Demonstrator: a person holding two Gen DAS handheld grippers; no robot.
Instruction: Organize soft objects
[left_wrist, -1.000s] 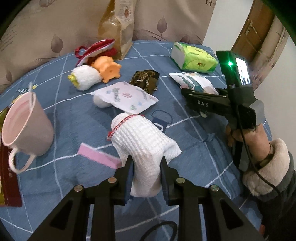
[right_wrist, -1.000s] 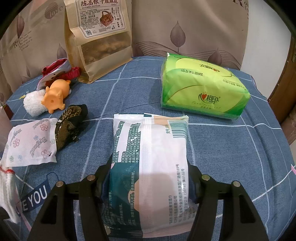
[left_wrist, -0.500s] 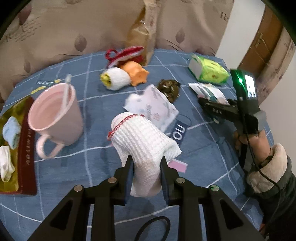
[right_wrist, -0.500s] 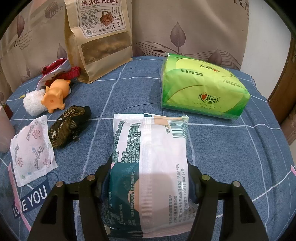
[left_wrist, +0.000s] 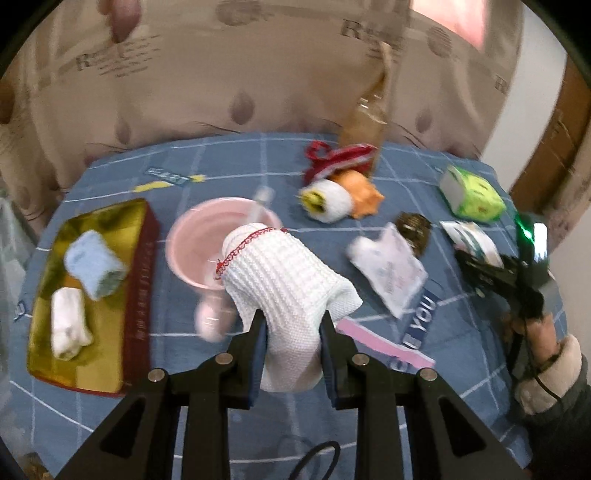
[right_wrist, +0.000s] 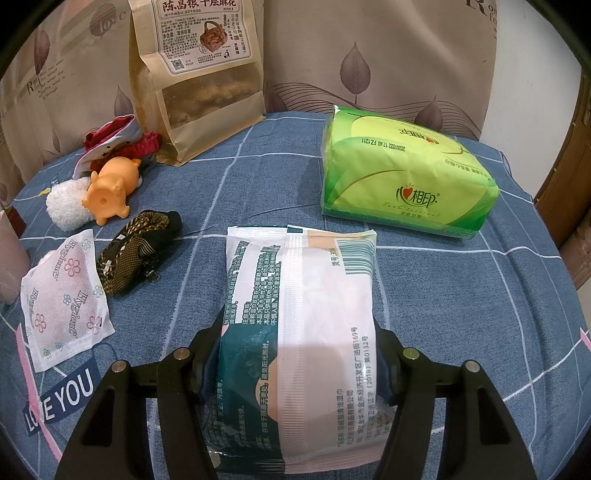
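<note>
Here the left gripper (left_wrist: 291, 332), jaws pinching the light, limp white knit sock (left_wrist: 284, 280) at its lower end above the pink cup (left_wrist: 192, 254), carries it, while the right gripper's (right_wrist: 295, 365) jaws clasp the soft, slippery wipes pack (right_wrist: 299, 325) mid-body on the tabletop (right_wrist: 461, 295).

A blue cloth (right_wrist: 461, 295) with a white grid covers the table, and a dark label printed with "LOVE YOU" (right_wrist: 62, 395) lies toward its near left edge. A tall kraft-paper snack bag (right_wrist: 199, 85) with a clear window stands upright at the far edge, against a beige backdrop fabric (right_wrist: 369, 55) patterned with leaves. A pink cup (left_wrist: 192, 251) sits upright left of the table's middle with a pale stick (left_wrist: 260, 201) leaning out over its far rim. A brown wooden door (right_wrist: 569, 177) shows beyond the right edge.
</note>
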